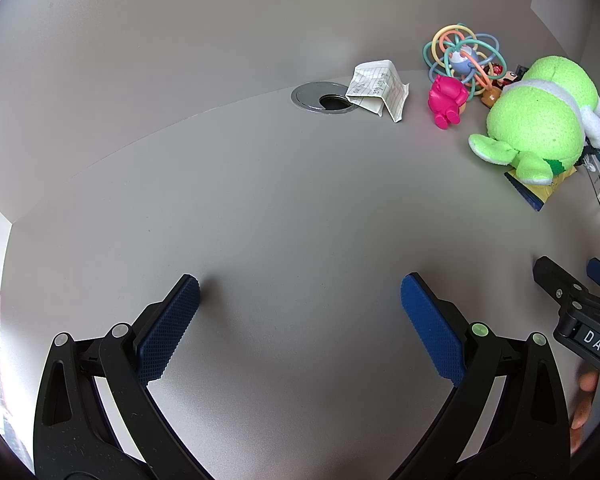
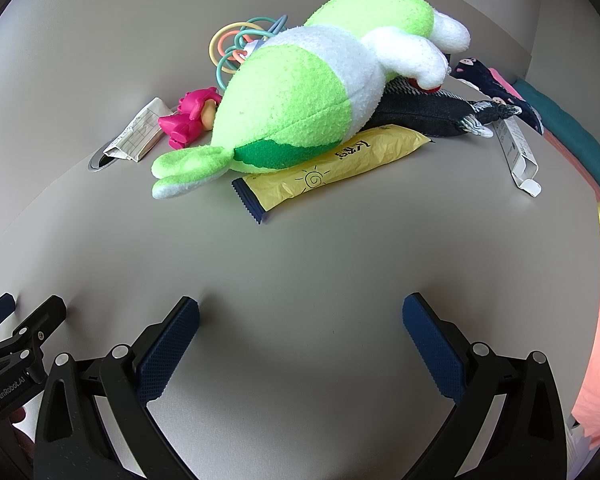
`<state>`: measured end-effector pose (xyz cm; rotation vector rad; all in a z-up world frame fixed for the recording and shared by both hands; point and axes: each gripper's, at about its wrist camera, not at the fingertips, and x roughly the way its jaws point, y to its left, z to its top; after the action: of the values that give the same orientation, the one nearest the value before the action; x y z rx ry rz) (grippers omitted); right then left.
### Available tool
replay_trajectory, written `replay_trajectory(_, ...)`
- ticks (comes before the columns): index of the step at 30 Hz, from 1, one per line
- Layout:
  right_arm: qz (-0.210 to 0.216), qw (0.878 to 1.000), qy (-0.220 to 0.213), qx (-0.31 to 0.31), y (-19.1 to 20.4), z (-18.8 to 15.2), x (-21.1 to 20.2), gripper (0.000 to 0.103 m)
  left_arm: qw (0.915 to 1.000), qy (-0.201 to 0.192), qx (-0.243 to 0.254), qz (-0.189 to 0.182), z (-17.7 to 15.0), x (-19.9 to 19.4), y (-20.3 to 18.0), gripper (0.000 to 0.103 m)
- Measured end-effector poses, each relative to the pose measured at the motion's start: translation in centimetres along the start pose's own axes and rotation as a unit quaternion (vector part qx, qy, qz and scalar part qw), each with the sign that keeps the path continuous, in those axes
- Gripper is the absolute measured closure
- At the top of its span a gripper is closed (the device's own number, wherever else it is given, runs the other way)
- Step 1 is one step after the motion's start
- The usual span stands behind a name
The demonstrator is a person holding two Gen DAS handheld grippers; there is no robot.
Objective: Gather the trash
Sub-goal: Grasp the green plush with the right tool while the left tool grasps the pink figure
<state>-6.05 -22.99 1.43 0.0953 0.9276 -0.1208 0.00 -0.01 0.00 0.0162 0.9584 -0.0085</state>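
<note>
In the left wrist view, the left hand-held gripper (image 1: 300, 286) is seen released, with nothing between its pads, over the grey surface (image 1: 260, 208). A crumpled lined paper (image 1: 378, 89) is found at 1 o'clock, touching a round metal grommet (image 1: 324, 98).

In the right wrist view, the right hand-held gripper (image 2: 301, 306) is also spread wide and empty. A yellow wrapper (image 2: 332, 166) lies at 12 o'clock, partly under a green plush toy (image 2: 300, 100). An opened white carton (image 2: 518, 152) is seen at 2 o'clock.

Crumpled lined paper (image 1: 378, 90) beside, partly over, desk grommet. Yellow wrapper (image 2: 336, 166) flat, half under plush (blue serrated end exposed). Opened white carton (image 2: 518, 152) lying flat.
</note>
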Motion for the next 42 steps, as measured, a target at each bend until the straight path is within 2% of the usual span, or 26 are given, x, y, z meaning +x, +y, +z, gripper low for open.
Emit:
replay_trajectory(7,0.01,1.0,0.005,-0.004,-0.3,0.1,-0.4,0.002,1.0,-0.001,0.004,-0.004,-0.1,-0.1,0.0,0.006)
replay_trajectory(11,0.062,0.998,-0.016,0.013,-2.6,0.4,-2.8,0.002,0.9989,0.0,-0.002,-0.048,0.2,-1.2,0.3,0.006)
replay_trajectory(15,0.083,0.995,-0.05,0.014,-4.1,2.6,-5.7,0.002,0.9985,-0.027,0.007,-0.047,0.7,-3.2,-0.2,0.006)
replay_trajectory(17,0.1,0.993,-0.05,0.021,-4.5,4.2,-6.1,0.002,0.9984,-0.038,0.019,-0.037,0.9,-4.3,-0.1,0.006)
replay_trajectory(21,0.109,0.993,-0.035,0.028,-4.5,7.2,-4.3,0.003,0.998,-0.05,0.033,-0.022,2.2,-4.8,-0.9,0.006)
replay_trajectory(25,0.105,0.993,-0.033,0.05,-4.0,9.1,-2.6,0.018,0.9978,-0.05,0.035,-0.027,4.0,-3.6,-1.9,0.006)
replay_trajectory(33,0.097,0.989,0.0,0.111,-4.4,11.4,1.4,0.019,0.997,-0.052,0.034,-0.045,6.1,-2.4,-3.5,0.006)
replay_trajectory(35,0.109,0.988,-0.001,0.112,-4.1,11.6,1.8,0.038,0.997,-0.051,0.034,-0.048,6.6,-2.0,-4.0,0.006)
replay_trajectory(37,0.108,0.989,-0.009,0.105,-3.6,11.7,1.5,0.062,0.9966,-0.054,0.031,-0.053,7.2,-1.9,-4.3,0.006)
replay_trajectory(40,0.132,0.986,-0.031,0.097,-3.9,11.9,0.1,0.07,0.9953,-0.065,0.032,-0.064,8.3,-1.9,-4.9,0.006)
replay_trajectory(42,0.138,0.984,-0.055,0.096,-4.5,12.1,-1.3,0.071,0.9944,-0.074,0.04,-0.065,9.1,-1.8,-5.6,0.006)
